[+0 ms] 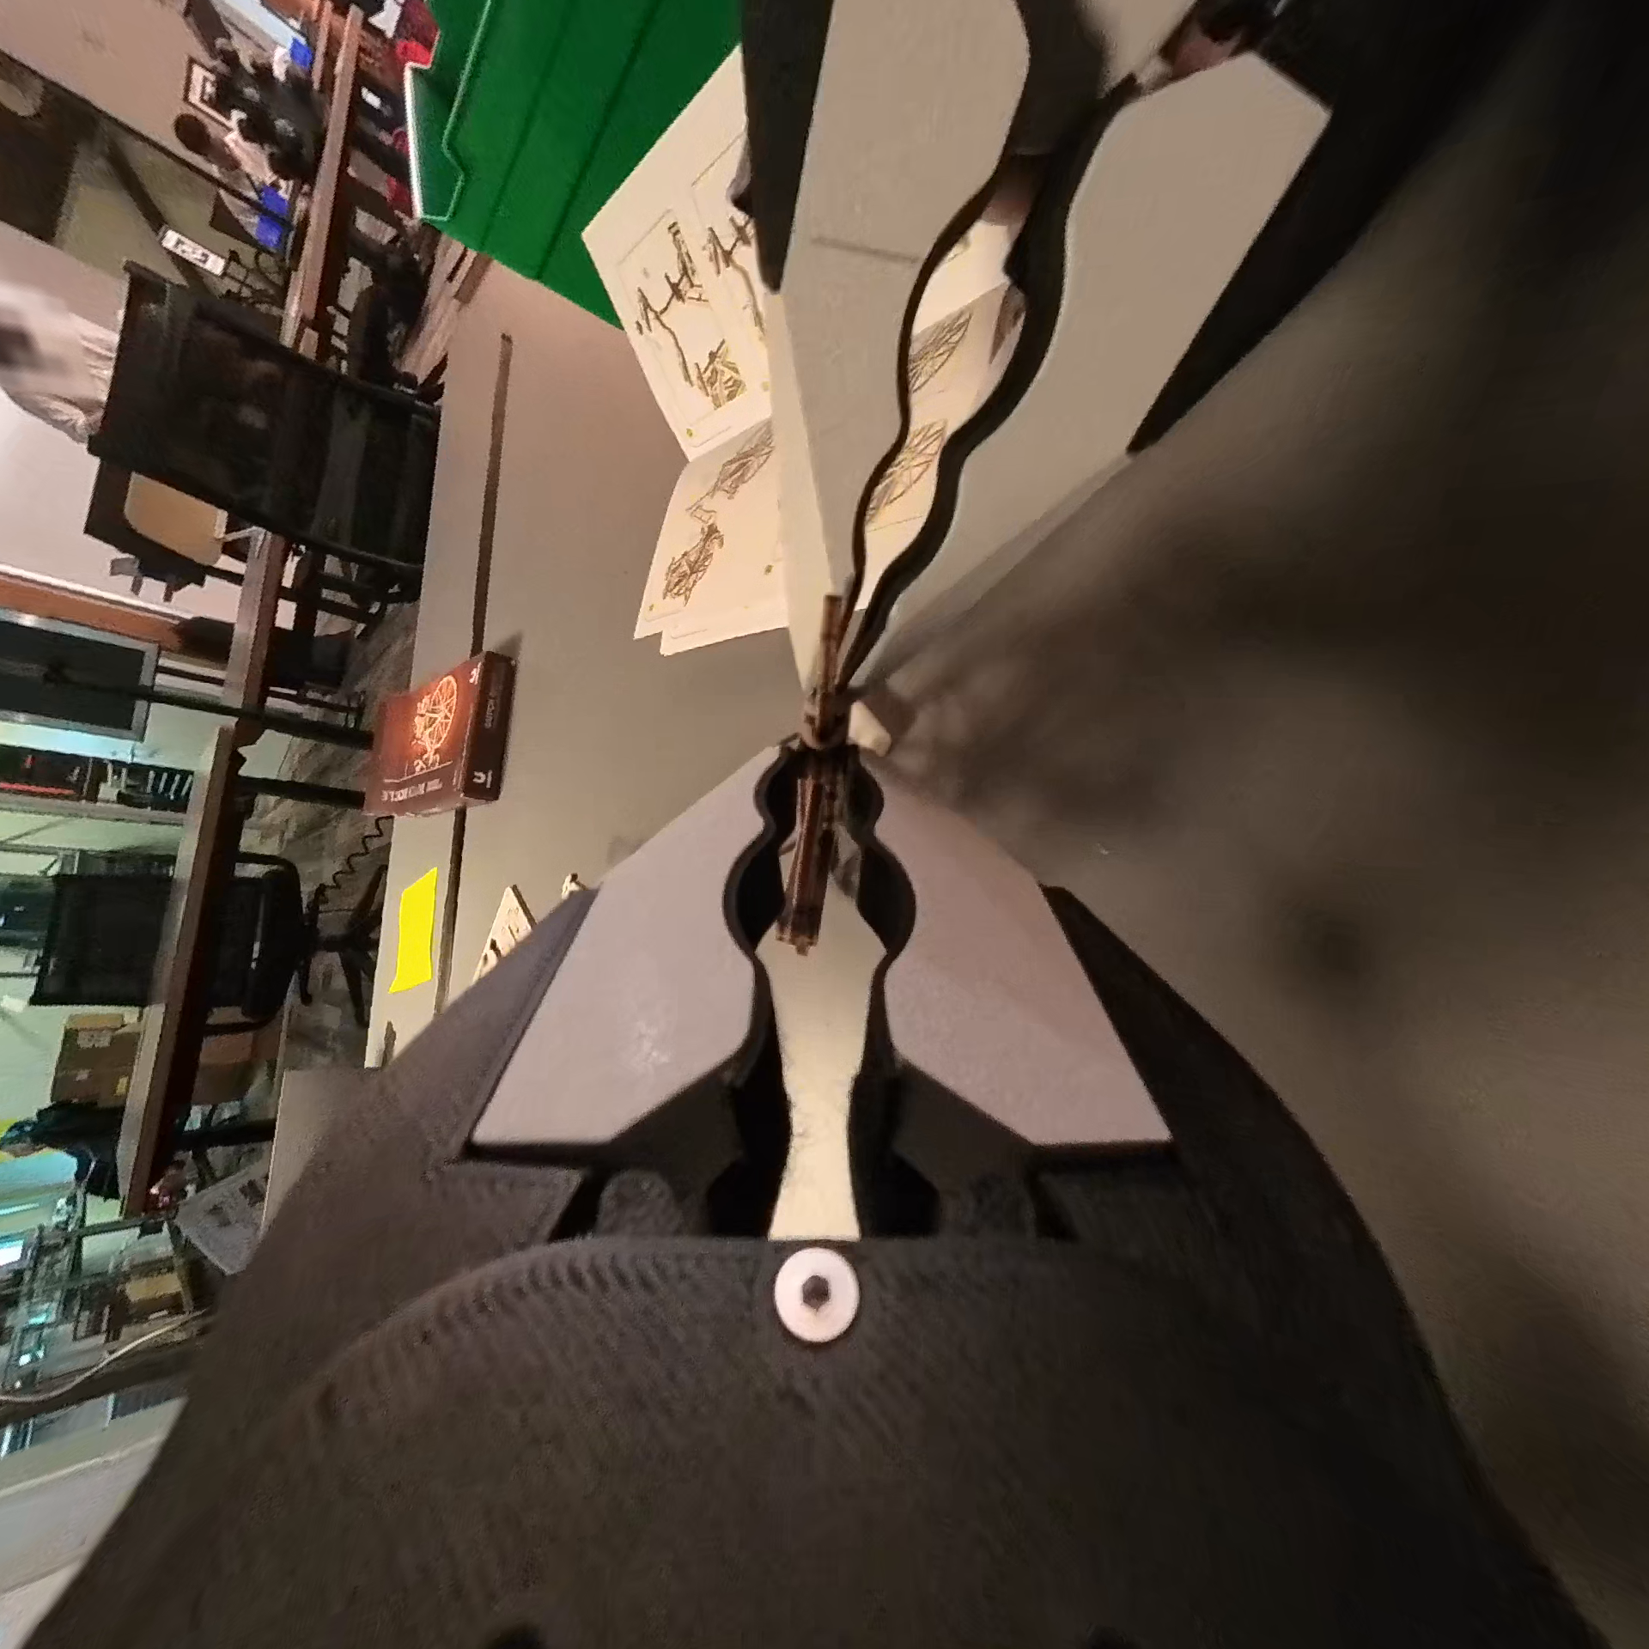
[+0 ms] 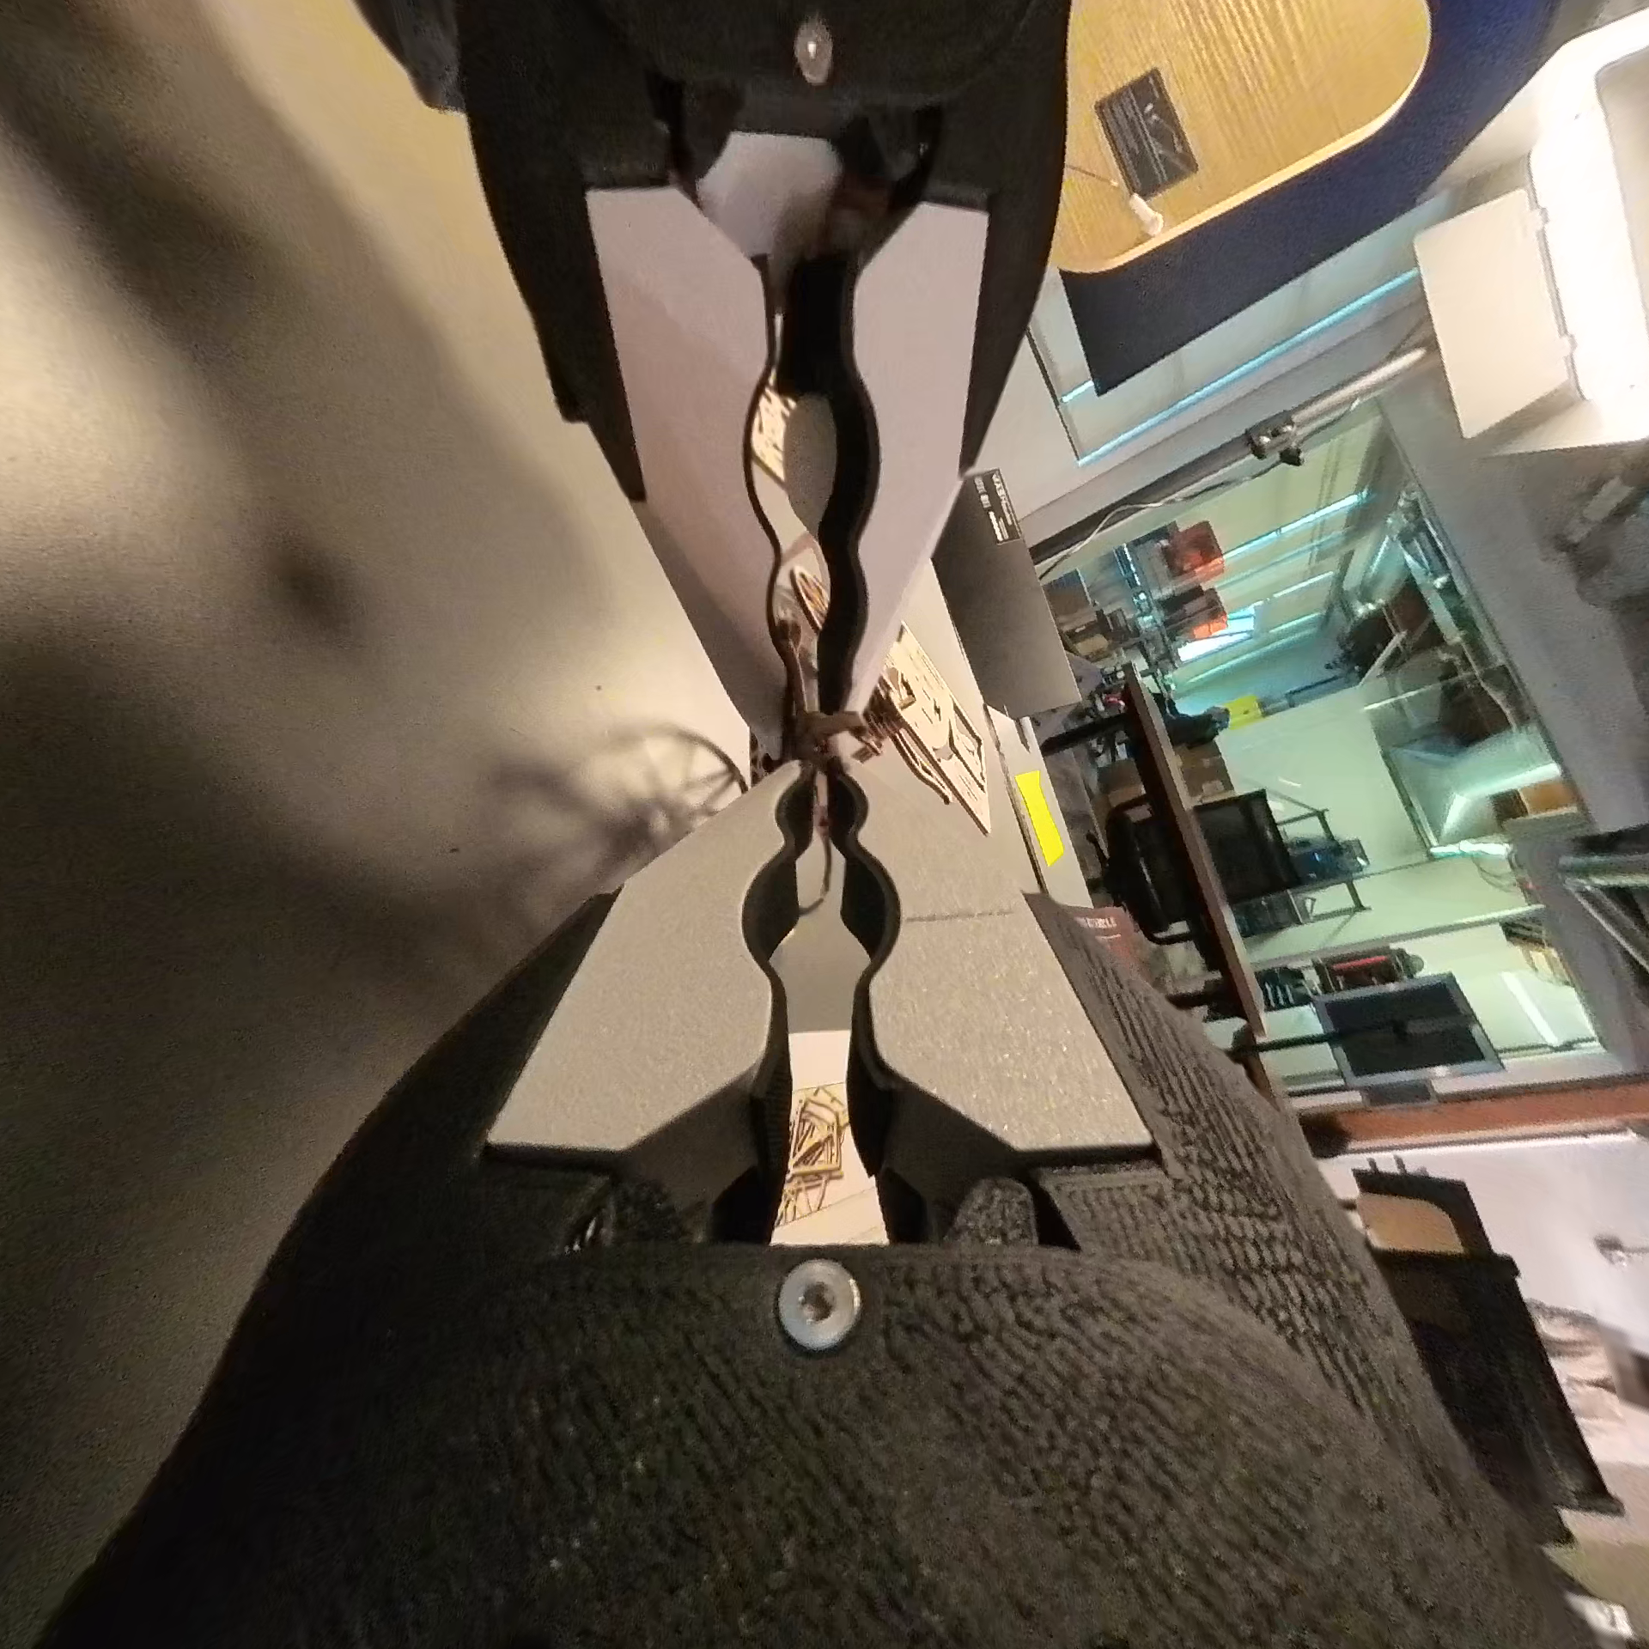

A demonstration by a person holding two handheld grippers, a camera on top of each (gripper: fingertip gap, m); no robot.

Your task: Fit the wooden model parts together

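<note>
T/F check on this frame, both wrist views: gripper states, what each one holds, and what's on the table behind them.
1. The left gripper is shut on a wooden part. True.
2. The right gripper is wide open and empty. False: its fingers are nearly closed on thin wooden pieces at the tips.
3. The two grippers meet tip to tip. True, in both views.
4. The bin behind the instruction sheets is red. False: it is green.
5. A dark box lies on the table. True.
6. The sticky note is blue. False: it is yellow.
</note>
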